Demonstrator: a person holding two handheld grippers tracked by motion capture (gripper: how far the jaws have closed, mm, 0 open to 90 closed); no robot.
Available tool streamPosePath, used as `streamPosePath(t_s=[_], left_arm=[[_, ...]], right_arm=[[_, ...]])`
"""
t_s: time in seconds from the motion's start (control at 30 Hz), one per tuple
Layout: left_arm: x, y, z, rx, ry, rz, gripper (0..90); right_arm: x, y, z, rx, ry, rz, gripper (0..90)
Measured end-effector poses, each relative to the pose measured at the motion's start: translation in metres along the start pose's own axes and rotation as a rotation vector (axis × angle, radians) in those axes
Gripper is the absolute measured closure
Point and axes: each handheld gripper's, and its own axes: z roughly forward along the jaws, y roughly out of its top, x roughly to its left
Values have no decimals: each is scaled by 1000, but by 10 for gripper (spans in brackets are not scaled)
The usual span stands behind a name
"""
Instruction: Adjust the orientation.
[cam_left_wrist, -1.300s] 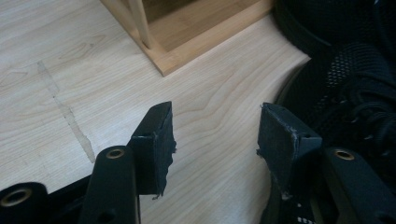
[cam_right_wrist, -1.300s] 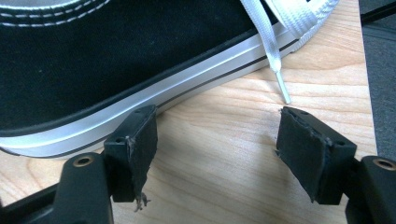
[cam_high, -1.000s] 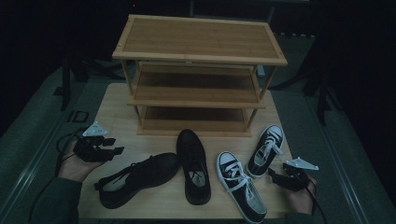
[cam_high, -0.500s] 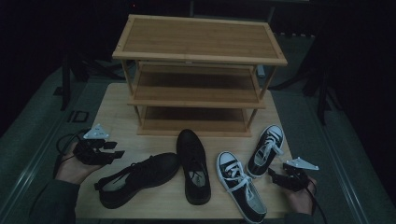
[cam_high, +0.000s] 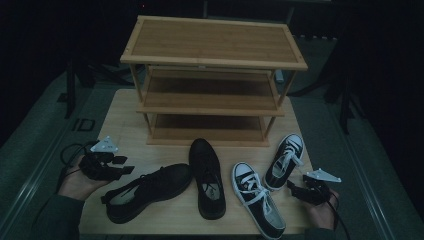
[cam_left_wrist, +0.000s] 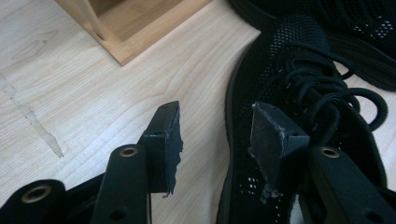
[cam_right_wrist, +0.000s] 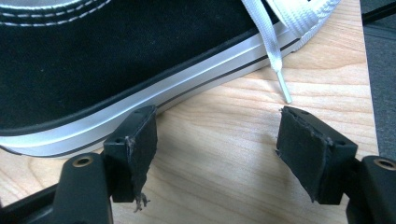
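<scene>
Two black lace-up shoes lie on the wooden table: one on its side at the front left (cam_high: 150, 190) and one pointing away (cam_high: 207, 175). Two black-and-white sneakers (cam_high: 257, 202) (cam_high: 286, 159) lie to the right. My left gripper (cam_high: 124, 168) (cam_left_wrist: 215, 112) is open, and its jaws have just been closing a little. The side edge of the left black shoe (cam_left_wrist: 303, 60) is between them, with one pad over its mesh. My right gripper (cam_high: 291, 186) (cam_right_wrist: 217, 114) stands open over bare wood, beside a sneaker's white sole (cam_right_wrist: 140, 93). A lace tip (cam_right_wrist: 282, 88) hangs near its gap.
A three-tier wooden shoe rack (cam_high: 212, 47) stands at the back of the table, its shelves bare; its foot (cam_left_wrist: 135, 32) is just beyond the left gripper. The table's right edge (cam_right_wrist: 366, 84) is close to the right gripper. The floor around is dark.
My left gripper has edged slightly toward the black shoe on its side, and its jaws have narrowed a little. The right gripper and all the shoes have stayed put.
</scene>
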Motion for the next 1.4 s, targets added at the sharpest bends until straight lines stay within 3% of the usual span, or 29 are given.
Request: streamPosePath(t_s=[0.53,1.4], left_arm=[[-5,-5,-3,8,-46,28,530],[-19,-11,-4,17,-78,61,561]], right_arm=[[0,0,0,0,0,0,285],[0,0,0,0,0,-1,284]])
